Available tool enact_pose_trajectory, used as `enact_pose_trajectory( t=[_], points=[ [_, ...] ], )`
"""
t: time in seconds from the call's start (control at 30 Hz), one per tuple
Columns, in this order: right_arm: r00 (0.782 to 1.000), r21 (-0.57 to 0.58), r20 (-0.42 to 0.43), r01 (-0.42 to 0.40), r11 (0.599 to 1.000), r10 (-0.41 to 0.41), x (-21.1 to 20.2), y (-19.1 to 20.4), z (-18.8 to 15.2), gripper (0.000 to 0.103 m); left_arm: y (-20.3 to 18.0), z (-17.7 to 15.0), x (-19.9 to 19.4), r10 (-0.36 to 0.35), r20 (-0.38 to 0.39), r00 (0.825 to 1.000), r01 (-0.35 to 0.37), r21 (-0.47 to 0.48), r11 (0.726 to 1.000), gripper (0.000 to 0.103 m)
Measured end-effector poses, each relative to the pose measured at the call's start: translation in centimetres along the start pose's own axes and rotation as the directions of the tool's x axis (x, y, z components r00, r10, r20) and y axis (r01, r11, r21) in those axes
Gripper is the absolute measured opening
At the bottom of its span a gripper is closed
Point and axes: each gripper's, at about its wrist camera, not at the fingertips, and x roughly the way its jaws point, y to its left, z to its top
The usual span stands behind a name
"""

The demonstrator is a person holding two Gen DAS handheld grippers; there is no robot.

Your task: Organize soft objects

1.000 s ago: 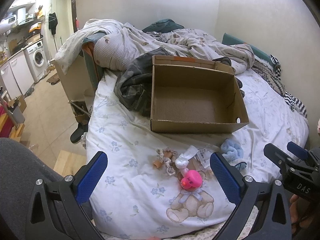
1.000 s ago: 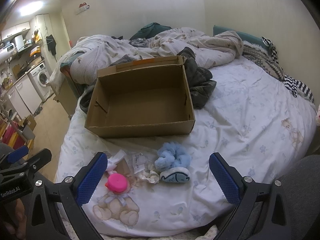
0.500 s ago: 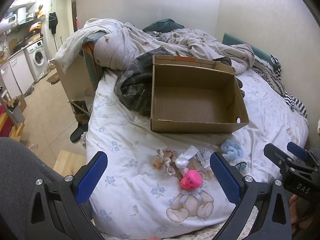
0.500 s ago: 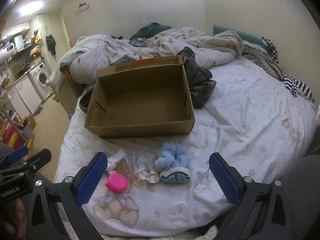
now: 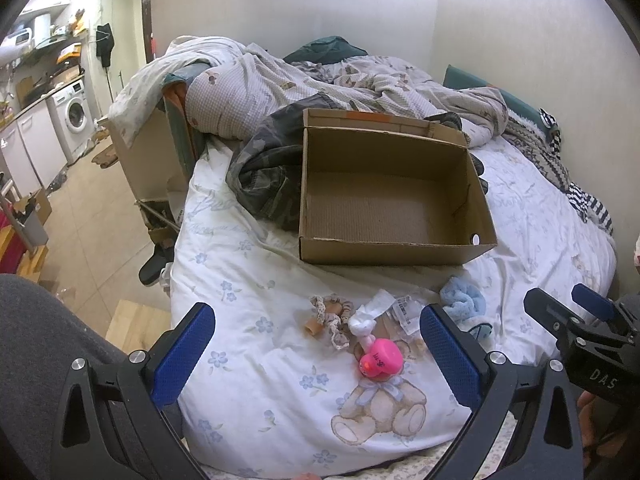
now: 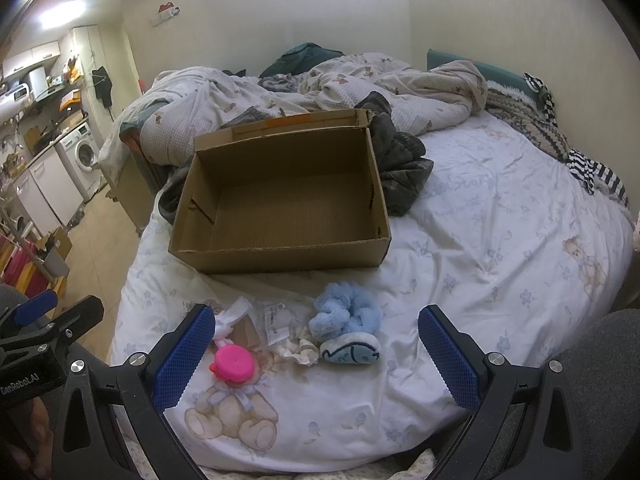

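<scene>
An empty cardboard box (image 5: pixel 394 240) (image 6: pixel 280 258) sits in the middle of the bed. In front of it lie small soft items: a pink heart-shaped toy (image 5: pixel 380 360) (image 6: pixel 234 364), a beige lace scrunchie (image 5: pixel 334 314), a white cloth piece (image 5: pixel 366 314) (image 6: pixel 230 316), a fluffy blue scrunchie (image 5: pixel 464 302) (image 6: pixel 346 312) and a blue fish plush (image 6: pixel 352 350). My left gripper (image 5: pixel 320 356) hovers open above the near edge, the pink toy between its fingers' lines. My right gripper (image 6: pixel 320 360) hangs open too, near the fish plush. Neither touches anything.
A crumpled duvet (image 5: pixel 280 84) and dark clothing (image 5: pixel 268 176) (image 6: pixel 400 164) crowd the box's far side. Striped fabric (image 6: pixel 592 172) lies by the wall. A clear plastic tag packet (image 6: pixel 276 322) rests among the items. Floor, washing machine (image 5: pixel 74 114) and cabinets lie to the left.
</scene>
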Motion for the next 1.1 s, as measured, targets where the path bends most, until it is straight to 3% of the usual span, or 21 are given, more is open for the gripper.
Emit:
enact_pose_trajectory(
  t=[0.9,1.1],
  points=[
    [1.0,0.0,-0.016,-0.005,1.0,0.005,0.6,0.2,-0.7,0.103,-0.1,-0.2,0.1,0.001,0.0,1.0,-0.001,0.003,1.0,0.102],
    [0.998,0.015,-0.054,-0.033,0.999,0.034,0.7,-0.1,0.8,0.103,0.3,1.6,0.9,-0.023,-0.068,0.997,0.021,-0.034,0.999,0.102]
  ],
)
